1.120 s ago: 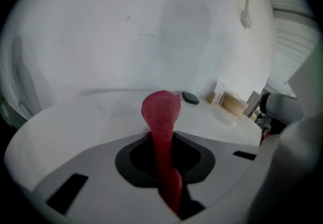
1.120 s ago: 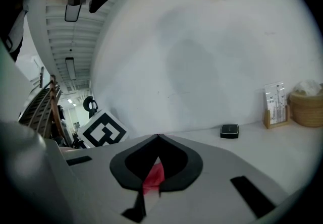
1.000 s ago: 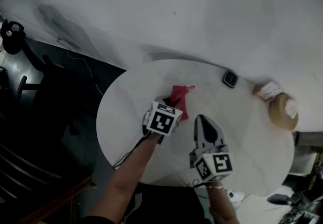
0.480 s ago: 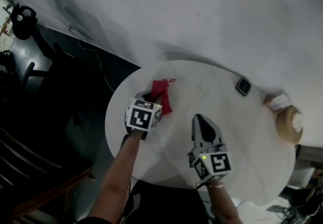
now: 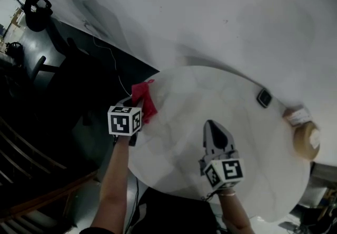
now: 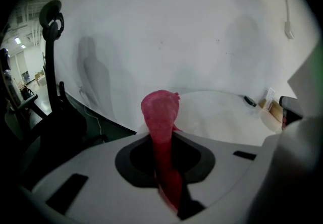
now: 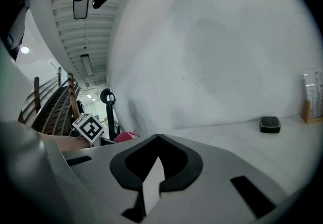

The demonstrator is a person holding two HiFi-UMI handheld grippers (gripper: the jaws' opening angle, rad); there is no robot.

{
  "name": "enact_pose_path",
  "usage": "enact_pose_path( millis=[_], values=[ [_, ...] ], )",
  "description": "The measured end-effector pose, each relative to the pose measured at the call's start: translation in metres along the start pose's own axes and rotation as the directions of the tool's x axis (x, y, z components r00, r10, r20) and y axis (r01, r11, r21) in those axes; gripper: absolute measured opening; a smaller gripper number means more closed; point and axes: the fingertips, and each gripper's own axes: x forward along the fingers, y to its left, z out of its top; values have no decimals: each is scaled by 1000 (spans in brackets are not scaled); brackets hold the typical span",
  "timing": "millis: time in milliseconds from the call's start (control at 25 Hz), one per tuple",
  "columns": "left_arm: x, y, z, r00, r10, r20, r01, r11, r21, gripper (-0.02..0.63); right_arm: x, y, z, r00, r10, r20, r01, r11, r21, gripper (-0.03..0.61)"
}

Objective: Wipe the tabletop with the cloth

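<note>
Left gripper (image 5: 135, 116) is clamped on the red cloth (image 5: 143, 98), whose length runs straight out of the jaws at the table's (image 5: 247, 143) left rim; the whole top lies rightward, toward the right gripper (image 5: 210, 125), which is closed and empty.

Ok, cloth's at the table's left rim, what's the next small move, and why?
Probably sweep the left hand-held gripper rightward across the tabletop, pressing down. Its jaws are shut on the red cloth, which sits at the left rim, so most of the surface lies to its right.
</note>
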Motion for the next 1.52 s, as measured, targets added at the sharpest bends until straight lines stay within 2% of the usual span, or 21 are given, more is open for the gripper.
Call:
enact_pose_path(
  millis=[200,320,400,600,720,880,1000,1120,1200,1280,1400,1520],
  values=[
    [-15,41,-8,996,92,-1,-92,995,-37,49,0,6,3,1000,14,8,-14,1000,-2,3],
    [-23,54,-7,985,173,-23,-173,985,19,49,-3,5,3,1000,10,-3,-10,1000,6,3],
    [-28,48,4,984,175,-9,-174,983,57,49,-5,2,5,1000,5,13,-5,1000,17,3],
    [-26,-11,52,996,31,81,-37,997,73,49,-14,-9,11,998,-21,52,20,999,30,3],
    [-11,-62,72,994,-62,94,48,987,152,48,-19,-13,14,997,-42,67,40,999,31,3],
    [16,-143,80,980,-193,42,172,941,291,49,-27,-23,13,995,-81,66,78,996,42,3],
    [36,-204,82,955,-298,-6,282,898,336,48,-33,-32,11,992,-110,64,107,993,54,3],
    [56,-255,85,928,-371,-48,362,859,363,48,-38,-41,9,989,-137,62,133,989,65,3],
    [68,-279,92,919,-389,-60,379,835,399,48,-40,-47,8,986,-155,59,150,986,72,3],
    [81,-289,95,924,-373,-81,371,826,424,48,-41,-51,7,985,-166,54,162,984,79,3],
    [98,-283,88,937,-329,-120,348,835,426,48,-41,-54,5,984,-169,46,165,983,86,3],
    [103,-265,89,947,-297,-122,321,846,426,48,-36,-56,1,985,-166,36,163,983,86,3]
  ],
)
